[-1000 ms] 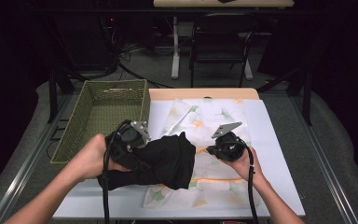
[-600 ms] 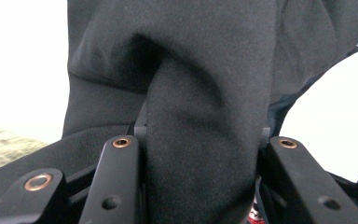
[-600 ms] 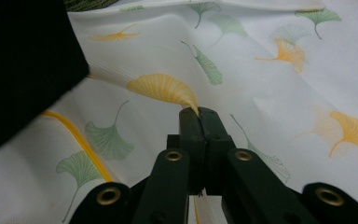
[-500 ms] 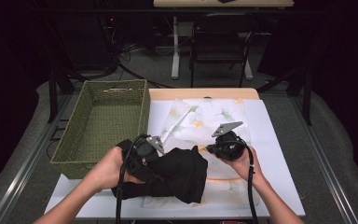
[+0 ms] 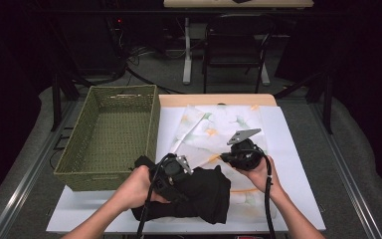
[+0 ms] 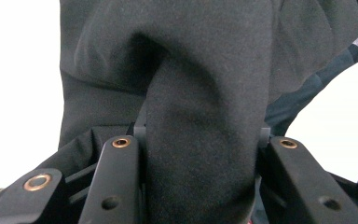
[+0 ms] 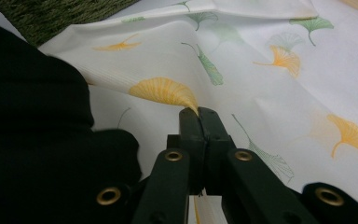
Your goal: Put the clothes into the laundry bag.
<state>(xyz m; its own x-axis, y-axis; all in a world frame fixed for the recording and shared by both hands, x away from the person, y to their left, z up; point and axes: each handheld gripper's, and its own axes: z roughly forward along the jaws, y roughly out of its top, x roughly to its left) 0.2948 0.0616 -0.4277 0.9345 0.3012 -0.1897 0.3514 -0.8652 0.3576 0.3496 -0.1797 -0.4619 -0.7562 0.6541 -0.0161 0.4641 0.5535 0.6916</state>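
High view | left claw (image 5: 175, 172) low, clamping black garment (image 5: 199, 196) | right claw (image 5: 229, 157) level, closed

Green woven basket (image 5: 112, 134); chair (image 5: 234, 50) behind table (image 5: 288, 149).

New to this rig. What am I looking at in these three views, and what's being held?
No robot arm here: a person holds a hand-operated claw in each hand. The high view looks down on the table from above; the other two cameras ride on the claws and look along their black jaws. On the white table lie a leaf-print cloth, a green woven basket and a black garment. The left claw is clamped on a thick fold of the black garment, seen close up in the left gripper view. The right claw is shut, its tips resting against the leaf-print cloth.
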